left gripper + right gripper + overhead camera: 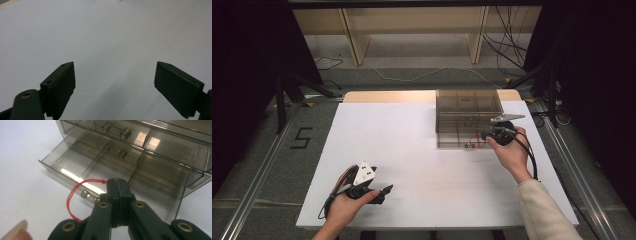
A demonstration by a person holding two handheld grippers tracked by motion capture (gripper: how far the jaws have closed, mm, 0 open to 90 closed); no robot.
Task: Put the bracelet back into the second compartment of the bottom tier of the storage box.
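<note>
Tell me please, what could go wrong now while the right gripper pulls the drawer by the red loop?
1. The right gripper pinches only the thin red string loop; it might slip out or snap.
2. The left gripper rests open, far from the light organizer box, so the box might slide instead.
3. The bottom drawer is already partly out and might drop.

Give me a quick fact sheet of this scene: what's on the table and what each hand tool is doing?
Surface: white table
Main item: smoky clear drawer cabinet
Bottom drawer: pulled partway out, compartments look empty
Pull: red cord loop at the drawer's front
Right gripper: jaws shut on the red cord loop
Left gripper: jaws open, nothing between them
</note>
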